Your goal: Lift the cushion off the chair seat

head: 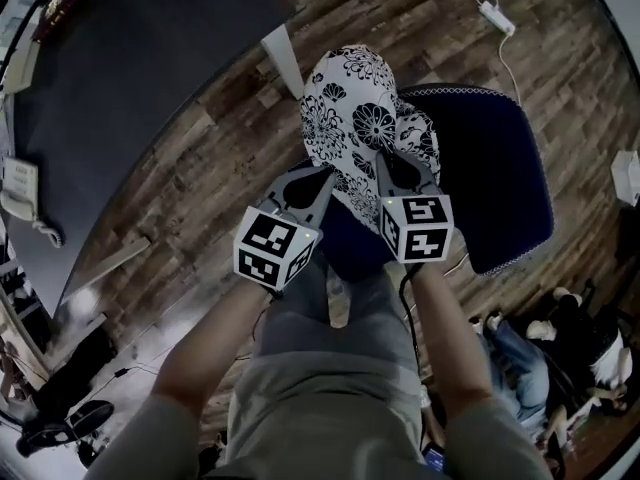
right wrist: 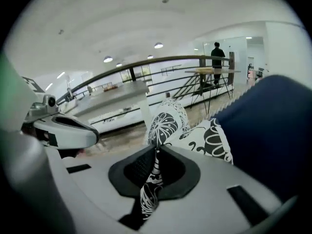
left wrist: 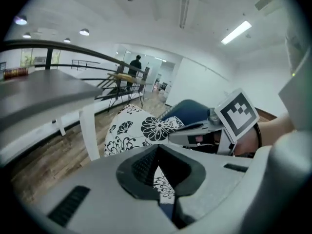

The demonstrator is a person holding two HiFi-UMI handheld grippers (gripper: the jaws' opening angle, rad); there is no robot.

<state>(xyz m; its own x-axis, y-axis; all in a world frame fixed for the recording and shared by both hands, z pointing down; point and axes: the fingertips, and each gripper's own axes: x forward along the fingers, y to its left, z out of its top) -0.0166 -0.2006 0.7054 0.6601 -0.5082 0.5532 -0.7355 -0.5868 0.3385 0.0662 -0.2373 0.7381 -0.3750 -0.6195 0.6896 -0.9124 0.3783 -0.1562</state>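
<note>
My left gripper (head: 316,186) and right gripper (head: 400,171) are pale grey moulded shells with dark ribbed pads (left wrist: 141,167). Each carries a cube (head: 275,249) of black-and-white square markers. A thin dark cable (head: 407,303) leaves the right one. My forearms (head: 215,343) are bare, and my clothing (head: 330,388) is grey-beige.

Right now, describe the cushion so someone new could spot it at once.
Find the dark blue chair on the wood floor. Over its edge, the left gripper and right gripper pinch a cushion. It alone is white with black flower prints.
</note>
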